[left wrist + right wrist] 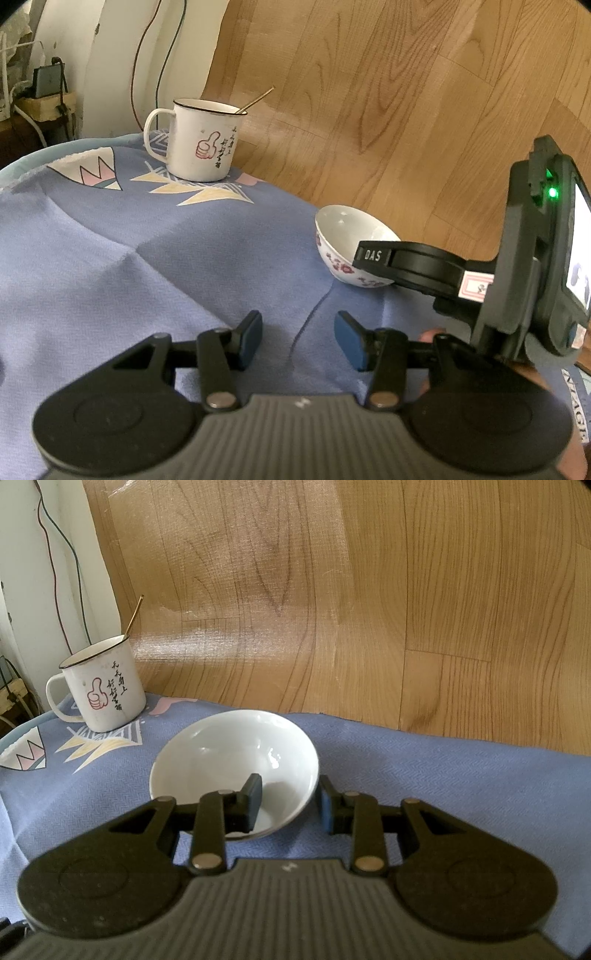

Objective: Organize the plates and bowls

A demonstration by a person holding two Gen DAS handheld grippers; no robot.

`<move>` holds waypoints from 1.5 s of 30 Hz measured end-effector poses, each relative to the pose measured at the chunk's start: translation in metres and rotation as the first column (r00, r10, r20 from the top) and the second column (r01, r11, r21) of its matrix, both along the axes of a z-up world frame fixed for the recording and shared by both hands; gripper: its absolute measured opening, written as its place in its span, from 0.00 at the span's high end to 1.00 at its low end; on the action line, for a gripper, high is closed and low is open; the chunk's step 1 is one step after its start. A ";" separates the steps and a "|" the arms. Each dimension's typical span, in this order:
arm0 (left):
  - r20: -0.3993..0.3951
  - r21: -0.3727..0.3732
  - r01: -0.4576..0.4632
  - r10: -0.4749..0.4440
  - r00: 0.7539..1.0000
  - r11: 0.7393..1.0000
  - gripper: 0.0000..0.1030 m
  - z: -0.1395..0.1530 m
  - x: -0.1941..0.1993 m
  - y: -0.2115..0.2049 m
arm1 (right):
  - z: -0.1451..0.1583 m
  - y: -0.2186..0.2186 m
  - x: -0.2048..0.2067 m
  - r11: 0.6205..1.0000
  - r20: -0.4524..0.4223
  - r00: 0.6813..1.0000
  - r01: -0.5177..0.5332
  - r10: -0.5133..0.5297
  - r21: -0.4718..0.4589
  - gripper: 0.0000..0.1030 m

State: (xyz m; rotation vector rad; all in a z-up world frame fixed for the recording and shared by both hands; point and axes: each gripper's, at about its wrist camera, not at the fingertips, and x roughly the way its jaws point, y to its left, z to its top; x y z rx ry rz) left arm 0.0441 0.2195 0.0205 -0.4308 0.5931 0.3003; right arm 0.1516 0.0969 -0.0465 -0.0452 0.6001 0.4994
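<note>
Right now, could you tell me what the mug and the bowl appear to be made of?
The mug looks like white enamelled metal: thin dark rim, scuffed coating. The bowl looks like glazed ceramic, probably porcelain: glossy white inside with bright highlights, and a purple floral print on its outside.

The blue cloth in front of the left gripper is bare, so a hand could slide across it. A white mug with a thin stick in it stands far back near the wall. The bowl sits by the cloth's edge. The right gripper blocks that side, with one finger inside the bowl and one outside.
</note>
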 end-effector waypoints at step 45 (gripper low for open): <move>0.067 -0.090 0.396 -0.391 0.918 0.914 0.86 0.024 -0.021 -0.125 | 0.054 -0.172 -0.138 0.991 0.038 0.991 0.126 -0.128 0.037 0.90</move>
